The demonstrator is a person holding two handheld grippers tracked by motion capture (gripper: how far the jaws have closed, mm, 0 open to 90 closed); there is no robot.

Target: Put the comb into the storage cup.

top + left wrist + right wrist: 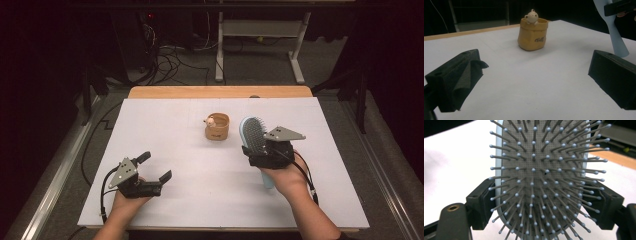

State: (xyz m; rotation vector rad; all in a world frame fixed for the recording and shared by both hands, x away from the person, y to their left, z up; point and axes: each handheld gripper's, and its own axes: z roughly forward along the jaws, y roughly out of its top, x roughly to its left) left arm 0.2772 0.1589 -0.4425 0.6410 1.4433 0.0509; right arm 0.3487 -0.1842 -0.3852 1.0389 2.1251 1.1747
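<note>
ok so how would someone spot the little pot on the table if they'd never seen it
Start at the white table and look to the middle of its far half, left of the hairbrush that the right gripper holds by its sides. There stands the pot, short and mustard yellow, shaped like a sack. A pale bear figure peeks over its rim.

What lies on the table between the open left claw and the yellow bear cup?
Nothing: in the left gripper view, bare white table runs from the left claw to the bear cup. The high view agrees.
</note>
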